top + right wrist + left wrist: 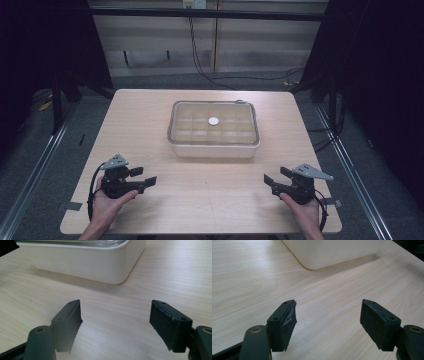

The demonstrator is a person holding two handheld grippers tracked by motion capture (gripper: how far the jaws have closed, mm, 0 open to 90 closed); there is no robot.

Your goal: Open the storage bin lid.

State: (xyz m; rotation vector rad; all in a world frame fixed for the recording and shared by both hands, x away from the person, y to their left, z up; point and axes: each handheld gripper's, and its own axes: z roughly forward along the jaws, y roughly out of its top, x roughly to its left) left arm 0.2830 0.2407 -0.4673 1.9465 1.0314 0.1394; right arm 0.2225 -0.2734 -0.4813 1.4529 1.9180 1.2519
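Note:
A white rectangular box (pixel 214 131) with a clear lid and a small round white piece (pixel 213 121) on its middle stands at the table's centre. Its near corner appears in the left gripper view as a white box (pixel 332 252) and in the right gripper view as a white box (pixel 82 261). My left gripper (pixel 141 178) rests near the front left of the table, open, nothing between its jaws. My right gripper (pixel 274 178) rests near the front right, also open and holding nothing. The left gripper (pixel 328 316) and the right gripper (pixel 116 315) both point toward the box.
The light wooden table (pixel 140 125) has bare wood around the box. Dark floor, metal rails and black cables (pixel 200 60) lie beyond the far edge. Bits of tape (pixel 74 205) mark the table's front corners.

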